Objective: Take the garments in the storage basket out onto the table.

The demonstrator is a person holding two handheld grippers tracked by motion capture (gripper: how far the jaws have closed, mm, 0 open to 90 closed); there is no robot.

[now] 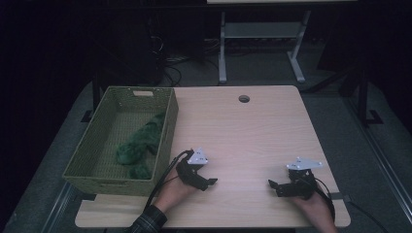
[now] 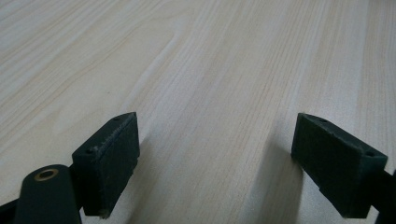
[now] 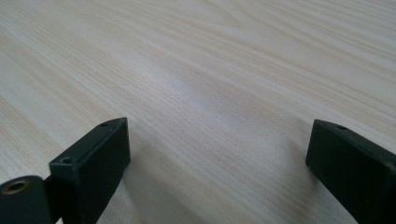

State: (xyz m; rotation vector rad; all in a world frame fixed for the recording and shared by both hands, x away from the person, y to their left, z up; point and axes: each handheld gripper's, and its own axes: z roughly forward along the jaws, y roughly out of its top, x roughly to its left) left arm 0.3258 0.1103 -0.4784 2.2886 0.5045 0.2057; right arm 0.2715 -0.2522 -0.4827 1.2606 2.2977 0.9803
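Both my grippers sit low in the frame on the wooden table (image 1: pixel 252 131), jaws spread apart with nothing between them: the left gripper (image 1: pixel 210 182) at lower centre, the right gripper (image 1: pixel 273 185) at lower right, tips facing each other across bare wood. Nearest the left one, the woven basket (image 1: pixel 167 138) fills the left side, holding a green plush toy (image 1: pixel 141 143). Open tabletop stretches toward the far edge.

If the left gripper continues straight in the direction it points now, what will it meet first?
Probably the right gripper. In the high view the left gripper points across the bare wooden table toward it, jaws open with nothing between them. It tilts slightly downward, so it might touch the tabletop first.
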